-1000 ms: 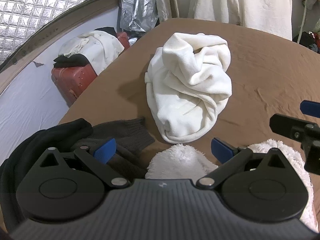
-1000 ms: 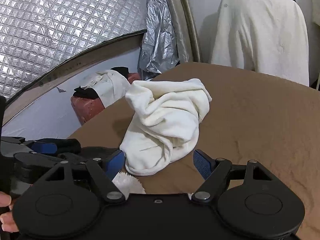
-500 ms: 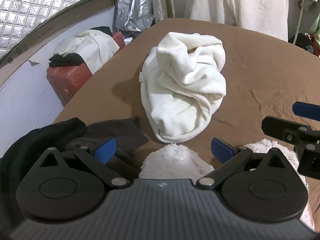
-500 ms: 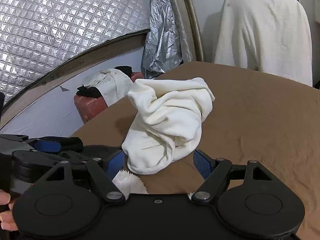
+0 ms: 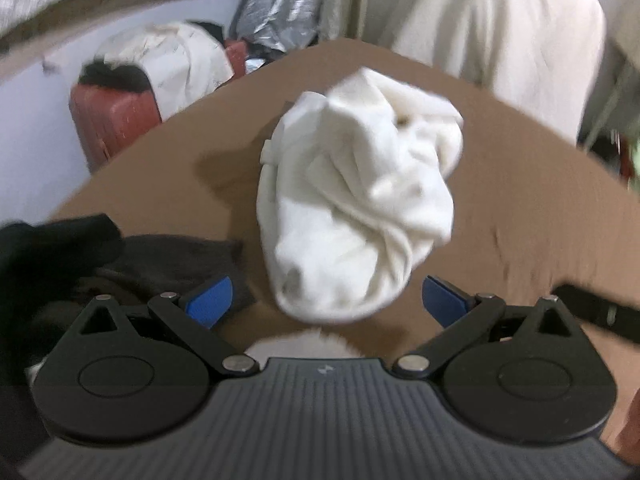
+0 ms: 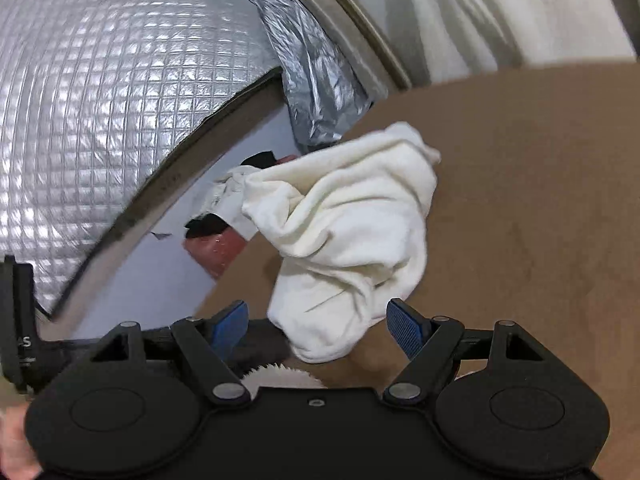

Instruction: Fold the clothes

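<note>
Cream-white and crumpled, the soft cotton garment [image 5: 360, 216] lies bunched on the brown cloth-covered surface [image 5: 520, 208], near its left edge. Its long axis runs from the rounded end nearest the grippers away toward the far edge, leaning slightly right in the left wrist view; in the right wrist view the same heap [image 6: 348, 240] slants up to the right.

Just short of it sits a fluffy white fleece item [image 5: 300, 342], and to the left a dark grey knit piece [image 5: 176, 256] touches a black garment [image 5: 48, 248].

Beyond the edge stands a red suitcase [image 5: 116, 120] with white and black clothes piled on it, quilted silver foil insulation [image 6: 100, 100] behind, and a pale hanging cloth [image 5: 492, 24] at the far side.

Both the left gripper [image 5: 326, 300] and the right gripper [image 6: 318, 324] hang spread wide, grasping nothing, each just before the near end.
</note>
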Motion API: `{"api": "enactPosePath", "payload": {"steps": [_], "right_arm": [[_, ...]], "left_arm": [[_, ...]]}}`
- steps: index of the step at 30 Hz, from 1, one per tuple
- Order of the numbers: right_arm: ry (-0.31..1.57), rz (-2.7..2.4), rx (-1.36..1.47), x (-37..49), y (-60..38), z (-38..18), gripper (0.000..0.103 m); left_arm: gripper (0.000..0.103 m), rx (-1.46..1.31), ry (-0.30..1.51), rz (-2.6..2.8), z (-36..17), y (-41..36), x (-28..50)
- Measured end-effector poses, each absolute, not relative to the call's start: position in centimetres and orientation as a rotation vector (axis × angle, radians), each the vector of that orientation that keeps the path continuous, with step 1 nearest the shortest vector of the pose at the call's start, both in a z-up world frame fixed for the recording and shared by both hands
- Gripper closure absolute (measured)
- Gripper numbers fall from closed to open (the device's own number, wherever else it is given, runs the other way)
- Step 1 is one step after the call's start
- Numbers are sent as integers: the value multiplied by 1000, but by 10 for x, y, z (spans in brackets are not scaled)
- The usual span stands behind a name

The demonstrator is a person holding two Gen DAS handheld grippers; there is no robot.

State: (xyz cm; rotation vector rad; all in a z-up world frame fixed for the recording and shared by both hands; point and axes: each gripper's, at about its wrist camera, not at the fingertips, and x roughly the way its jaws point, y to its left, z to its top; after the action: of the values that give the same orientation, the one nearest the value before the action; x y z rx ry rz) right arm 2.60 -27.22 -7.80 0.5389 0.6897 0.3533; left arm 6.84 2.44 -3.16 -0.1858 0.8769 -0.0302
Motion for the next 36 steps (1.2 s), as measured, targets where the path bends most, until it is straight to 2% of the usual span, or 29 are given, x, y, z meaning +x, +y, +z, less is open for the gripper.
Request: {"api": "enactPosePath", "payload": {"steps": [10, 16, 24, 27, 31, 36], "right_arm": [[681, 322, 758, 145, -291, -91, 18], [658, 222, 997, 198, -317, -135, 17], [670, 148, 1196, 242, -295, -208, 17], [690, 190, 1215, 255, -291, -216, 22], [720, 246, 1224, 272, -286, -226, 22], [758, 315, 1233, 292, -278, -238, 22]], "left_arm": [[0, -410, 810, 159, -43, 72, 194], [0, -641, 971, 129, -101, 103, 256], [0, -874, 1105, 22, -174, 122, 286], [0, -914, 1123, 11, -188, 120, 290], [0, -987, 1140, -49, -209, 111, 295], [1, -1334, 1119, -223, -237, 106, 289]]}}
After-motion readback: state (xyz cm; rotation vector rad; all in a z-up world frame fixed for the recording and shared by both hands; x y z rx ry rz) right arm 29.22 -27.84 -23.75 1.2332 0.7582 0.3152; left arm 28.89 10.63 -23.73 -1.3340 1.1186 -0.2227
